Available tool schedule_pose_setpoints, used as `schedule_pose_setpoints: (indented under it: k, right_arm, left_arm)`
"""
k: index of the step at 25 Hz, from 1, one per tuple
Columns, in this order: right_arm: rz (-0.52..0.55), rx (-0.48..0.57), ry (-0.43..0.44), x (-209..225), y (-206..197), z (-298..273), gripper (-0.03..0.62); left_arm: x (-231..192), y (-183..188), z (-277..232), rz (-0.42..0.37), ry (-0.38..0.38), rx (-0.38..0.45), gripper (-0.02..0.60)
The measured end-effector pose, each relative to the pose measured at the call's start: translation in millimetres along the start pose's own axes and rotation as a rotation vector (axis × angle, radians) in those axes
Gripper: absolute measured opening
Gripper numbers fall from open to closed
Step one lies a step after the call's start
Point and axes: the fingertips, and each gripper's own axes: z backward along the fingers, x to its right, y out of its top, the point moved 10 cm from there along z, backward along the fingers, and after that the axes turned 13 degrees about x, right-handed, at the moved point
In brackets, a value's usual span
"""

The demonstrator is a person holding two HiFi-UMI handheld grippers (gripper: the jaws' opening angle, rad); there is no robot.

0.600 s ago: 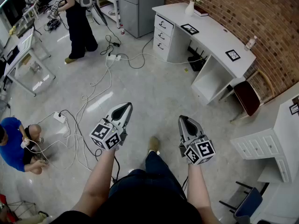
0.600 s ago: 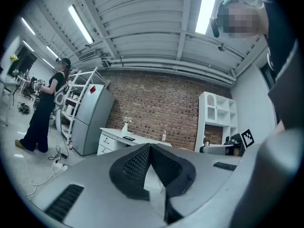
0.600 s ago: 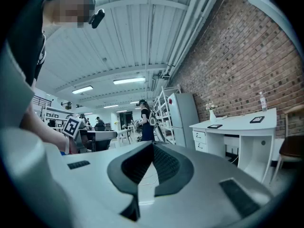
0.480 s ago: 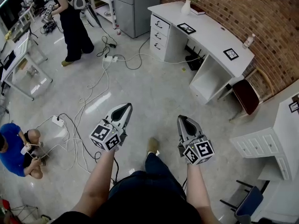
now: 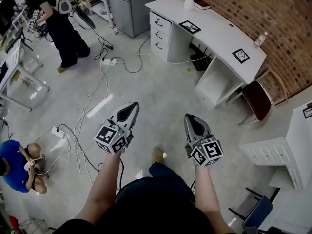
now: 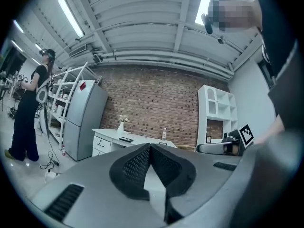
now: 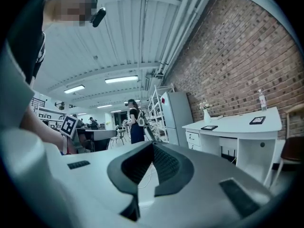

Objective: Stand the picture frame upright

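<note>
Left hand-held gripper (image 5: 133,106) and right hand-held gripper (image 5: 188,117) stay closed, empty. Far ahead, slightly nearer now, a black rectangular picture frame (image 5: 190,27) lies flat on a white table (image 5: 217,33).

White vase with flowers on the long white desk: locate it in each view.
Head view: white vase with flowers at the top edge, right of centre.
Left gripper view: vase left of centre, mid-height.
Right gripper view: vase right of centre, mid-height.
Shared landmark: the red brick wall behind it.

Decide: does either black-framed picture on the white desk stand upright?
No, the near black-framed picture and the far black-framed picture lie flat on the white desk.
</note>
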Motion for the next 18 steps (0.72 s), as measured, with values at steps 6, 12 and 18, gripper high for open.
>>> schedule_pose_setpoints:
  k: [6, 12, 18]
  right_arm:
    - [-0.003, -0.006, 0.014, 34, -1, -40, 0.005]
    - [-0.013, 0.017, 0.016, 69, 2, -68, 0.005]
    - [-0.042, 0.022, -0.013, 97, 2, -81, 0.005]
  left_arm:
    - [-25, -5, -36, -0.005, 0.026, 0.001, 0.0]
    - [-42, -8, -73, -0.017, 0.052, 0.012, 0.0]
    - [-46, -15, -102, -0.014, 0.048, -0.006, 0.0]
